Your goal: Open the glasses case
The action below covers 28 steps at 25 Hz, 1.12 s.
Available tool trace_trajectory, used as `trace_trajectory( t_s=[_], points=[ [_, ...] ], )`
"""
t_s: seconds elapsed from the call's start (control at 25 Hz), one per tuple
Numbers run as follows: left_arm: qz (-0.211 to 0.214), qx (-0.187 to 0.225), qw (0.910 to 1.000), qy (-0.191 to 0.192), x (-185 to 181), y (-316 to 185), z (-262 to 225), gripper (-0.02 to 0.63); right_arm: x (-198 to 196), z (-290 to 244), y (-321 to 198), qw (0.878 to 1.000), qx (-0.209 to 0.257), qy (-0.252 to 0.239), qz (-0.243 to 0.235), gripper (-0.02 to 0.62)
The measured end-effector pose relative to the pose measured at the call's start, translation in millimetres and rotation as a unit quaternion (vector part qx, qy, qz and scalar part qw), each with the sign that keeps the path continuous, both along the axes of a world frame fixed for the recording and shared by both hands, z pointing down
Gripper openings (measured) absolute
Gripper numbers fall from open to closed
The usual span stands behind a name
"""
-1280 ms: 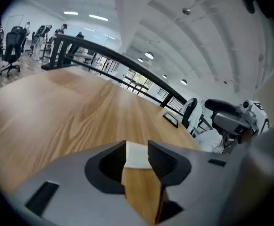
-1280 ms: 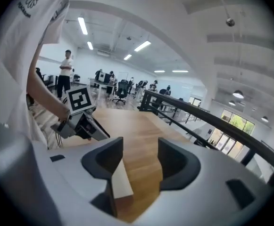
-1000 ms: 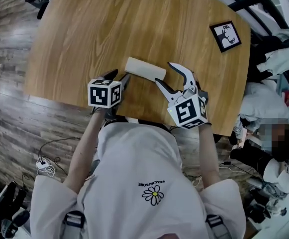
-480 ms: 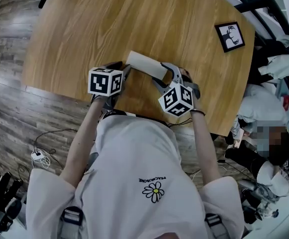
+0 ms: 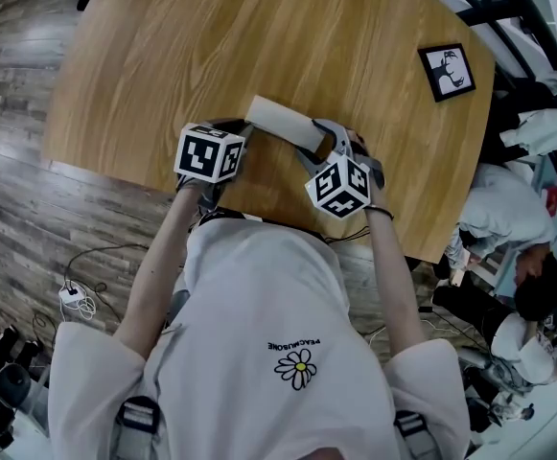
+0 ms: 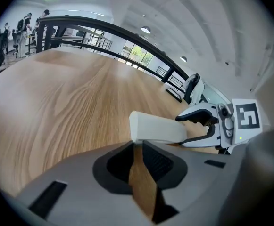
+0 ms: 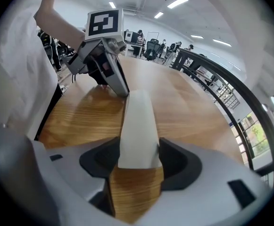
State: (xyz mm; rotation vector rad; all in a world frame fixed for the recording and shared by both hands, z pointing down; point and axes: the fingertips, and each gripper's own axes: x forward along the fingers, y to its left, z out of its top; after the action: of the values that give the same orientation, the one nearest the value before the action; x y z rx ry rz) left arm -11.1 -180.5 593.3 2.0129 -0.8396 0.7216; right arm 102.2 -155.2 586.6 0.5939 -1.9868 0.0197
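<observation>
White oblong glasses case (image 5: 280,123), smooth-sided, on wood-grain worktop (image 5: 211,46).
Right tongs (image 7: 139,146) clamp it; left tongs (image 6: 137,145) just closing, an empty slit at its end.

Seen from above, a person (image 5: 268,333) stands at the table's (image 5: 259,36) six o'clock edge. A case (image 5: 280,121) lies on the table just inside that edge, its length running from ten o'clock to four. The left gripper (image 5: 237,134) is at the case's ten o'clock end. Its jaws have just been closing, and the tips are at that end, though whether they nip it cannot be told. The right gripper (image 5: 324,140) is at the four o'clock end, which sits between its jaws and touches both. A frame (image 5: 448,71) lies on the table at two o'clock, well apart from the case. A cable (image 5: 77,300) lies on the floor (image 5: 19,209) at eight o'clock.
</observation>
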Motion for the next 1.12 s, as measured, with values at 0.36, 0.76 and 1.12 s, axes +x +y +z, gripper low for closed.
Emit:
trace_trajectory(
  t_s=[0.36, 0.76, 1.12],
  points=[
    [-0.002, -0.023, 0.9997, 0.012, -1, 1, 2, 0.064, 0, 1, 1, 1.000, 0.000, 0.017, -0.002, 0.258],
    [0.007, -0.012, 0.9999, 0.003, 0, 0, 1, 0.060, 3, -8, -6, 0.994, -0.106, -0.038, 0.007, 0.258],
    [0.010, -0.009, 0.9999, 0.001, 2, -1, 1, 0.060, 5, -13, -12, 0.992, -0.127, -0.022, -0.004, 0.256]
  ],
)
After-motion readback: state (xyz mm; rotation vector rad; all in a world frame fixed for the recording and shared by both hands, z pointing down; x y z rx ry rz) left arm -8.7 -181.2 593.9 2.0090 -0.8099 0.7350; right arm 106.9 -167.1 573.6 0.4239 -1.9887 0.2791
